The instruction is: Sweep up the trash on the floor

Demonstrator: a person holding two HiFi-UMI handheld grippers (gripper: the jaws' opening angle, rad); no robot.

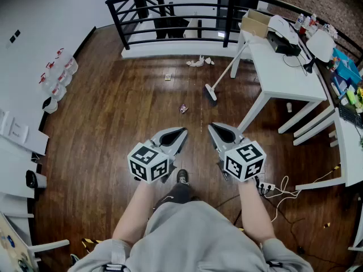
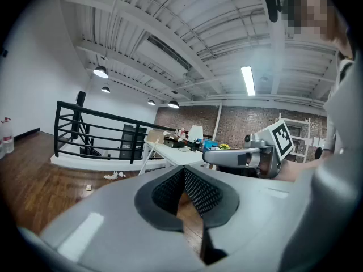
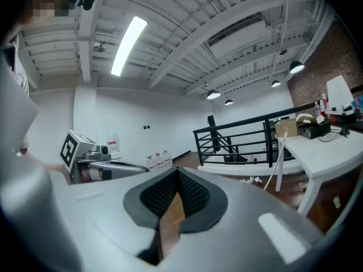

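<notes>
Trash lies on the dark wood floor: crumpled white paper [image 1: 198, 62] near the railing, a small scrap [image 1: 168, 76] and a small wrapper [image 1: 183, 109] closer to me. A white broom [image 1: 220, 79] leans against the white table, its head on the floor. My left gripper [image 1: 181, 133] and right gripper [image 1: 211, 128] hang side by side in front of my body, well short of the trash, both shut with nothing between the jaws. The left gripper view shows its jaws [image 2: 182, 172] closed, with the paper [image 2: 116, 175] far off. The right gripper view shows its jaws [image 3: 177, 174] closed too.
A black railing [image 1: 187, 10] closes off the far end. A white table [image 1: 283, 75] with a cardboard box [image 1: 256, 21] and clutter stands at the right. Water bottles [image 1: 57, 72] line the left wall. Cables and a power strip [image 1: 272, 188] lie by my right side.
</notes>
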